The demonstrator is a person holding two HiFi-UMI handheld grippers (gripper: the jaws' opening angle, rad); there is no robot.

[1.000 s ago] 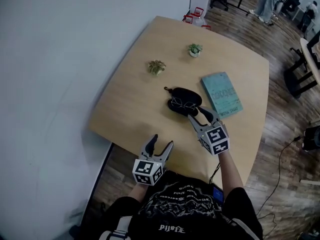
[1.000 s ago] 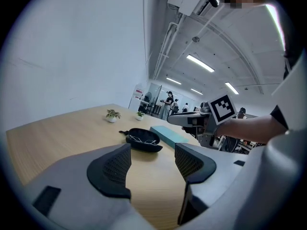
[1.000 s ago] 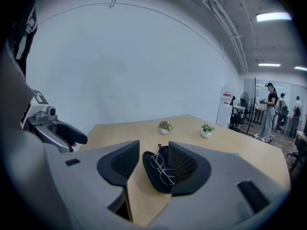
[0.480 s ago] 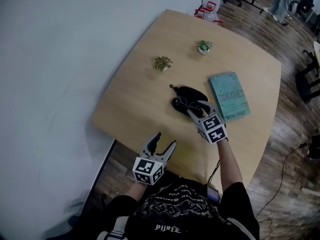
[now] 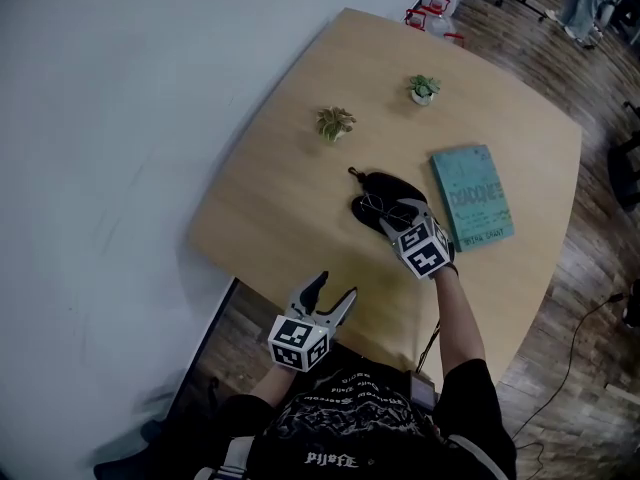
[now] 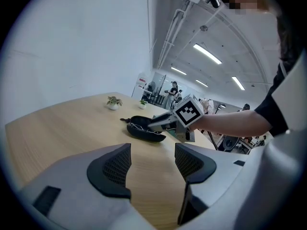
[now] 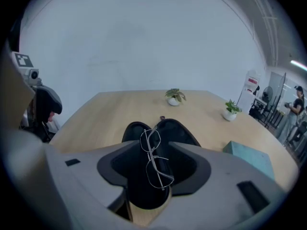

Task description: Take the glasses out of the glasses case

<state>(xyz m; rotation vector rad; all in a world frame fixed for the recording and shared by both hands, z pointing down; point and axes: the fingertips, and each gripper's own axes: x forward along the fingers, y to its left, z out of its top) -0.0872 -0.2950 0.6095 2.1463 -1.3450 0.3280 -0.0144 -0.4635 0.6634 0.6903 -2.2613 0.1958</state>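
A black glasses case (image 5: 387, 183) lies open in the middle of the wooden table (image 5: 290, 198). Thin wire-rimmed glasses (image 7: 153, 157) rest in the case (image 7: 134, 131), lying lengthwise between my right jaws. My right gripper (image 5: 398, 212) stands open over the case's near half, one jaw on each side of the glasses (image 5: 375, 205), gripping nothing. My left gripper (image 5: 331, 295) hangs open and empty by the table's near edge, well short of the case. From the left gripper view the case (image 6: 142, 129) and the right gripper (image 6: 165, 122) show beyond my left gripper (image 6: 152, 163).
A teal book (image 5: 472, 196) lies just right of the case. Two small potted plants (image 5: 335, 122) (image 5: 424, 89) stand farther back on the table. A white wall runs along the left. Wooden floor and office furniture lie beyond the table's far and right edges.
My right gripper has moved forward over the open case, so its jaws now flank the glasses. The left gripper has stayed near the table's front edge.
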